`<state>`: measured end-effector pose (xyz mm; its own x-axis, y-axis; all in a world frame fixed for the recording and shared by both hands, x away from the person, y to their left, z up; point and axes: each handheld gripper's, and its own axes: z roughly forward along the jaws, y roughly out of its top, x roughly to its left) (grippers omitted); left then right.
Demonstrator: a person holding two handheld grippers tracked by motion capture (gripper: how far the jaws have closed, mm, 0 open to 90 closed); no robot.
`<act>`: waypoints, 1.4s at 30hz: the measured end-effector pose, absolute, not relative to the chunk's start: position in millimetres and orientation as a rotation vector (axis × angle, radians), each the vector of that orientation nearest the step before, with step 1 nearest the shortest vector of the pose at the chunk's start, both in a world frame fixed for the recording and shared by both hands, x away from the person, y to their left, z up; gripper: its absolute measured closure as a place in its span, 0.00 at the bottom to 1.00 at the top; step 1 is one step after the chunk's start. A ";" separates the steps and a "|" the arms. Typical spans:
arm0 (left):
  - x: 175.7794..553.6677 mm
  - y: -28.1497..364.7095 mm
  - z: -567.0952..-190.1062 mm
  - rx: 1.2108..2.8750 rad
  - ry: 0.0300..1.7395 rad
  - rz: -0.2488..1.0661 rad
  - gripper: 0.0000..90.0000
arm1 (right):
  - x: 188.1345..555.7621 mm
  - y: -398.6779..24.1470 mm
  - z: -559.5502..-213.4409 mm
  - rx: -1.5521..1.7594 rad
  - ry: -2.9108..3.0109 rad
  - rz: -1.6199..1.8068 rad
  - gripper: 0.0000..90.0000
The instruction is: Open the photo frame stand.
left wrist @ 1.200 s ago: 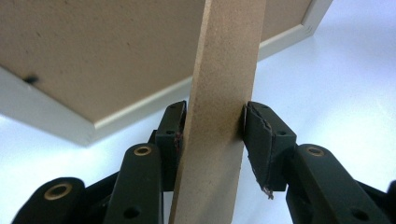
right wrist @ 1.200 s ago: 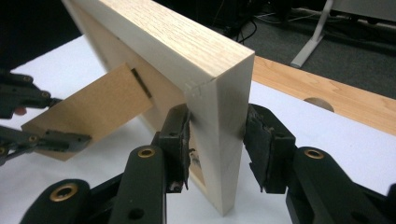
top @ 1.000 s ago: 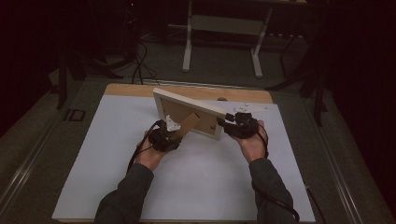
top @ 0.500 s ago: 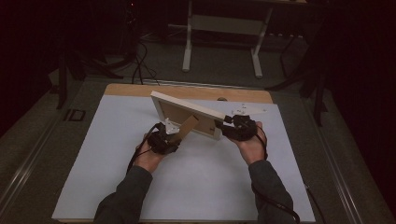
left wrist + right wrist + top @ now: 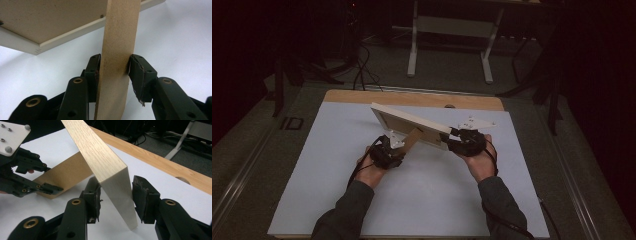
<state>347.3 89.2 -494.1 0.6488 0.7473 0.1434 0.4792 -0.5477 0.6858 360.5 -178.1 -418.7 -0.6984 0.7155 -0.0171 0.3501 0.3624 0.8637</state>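
One picture frame (image 5: 412,125), tilted above white table sheet (image 5: 337,165). One stand strut (image 5: 120,50) clamped by left gripper (image 5: 113,67). Right gripper (image 5: 116,195) jaws just been opening, frame's corner between, pads slightly apart. Two grippers total.

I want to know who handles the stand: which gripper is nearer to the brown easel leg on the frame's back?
Left. The left gripper has its jaws closed on the brown easel leg; the right gripper is at the picture frame end, jaws around its corner.
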 end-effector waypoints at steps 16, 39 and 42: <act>346.4 91.4 -493.9 2.242 0.940 0.539 0.64 | 358.9 -178.6 -419.9 0.933 2.239 1.290 0.64; 341.9 104.0 -480.6 2.141 0.961 0.479 0.57 | 357.9 -184.9 -423.5 0.966 2.237 1.306 0.60; 341.8 107.4 -478.1 2.107 0.976 0.450 0.57 | 357.1 -186.4 -425.1 0.968 2.237 1.310 0.60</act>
<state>341.8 107.4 -478.1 0.6464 0.7630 0.0012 0.4964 -0.4217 0.7588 357.1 -186.4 -425.1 -0.6945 0.7191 0.0242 0.3732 0.3312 0.8666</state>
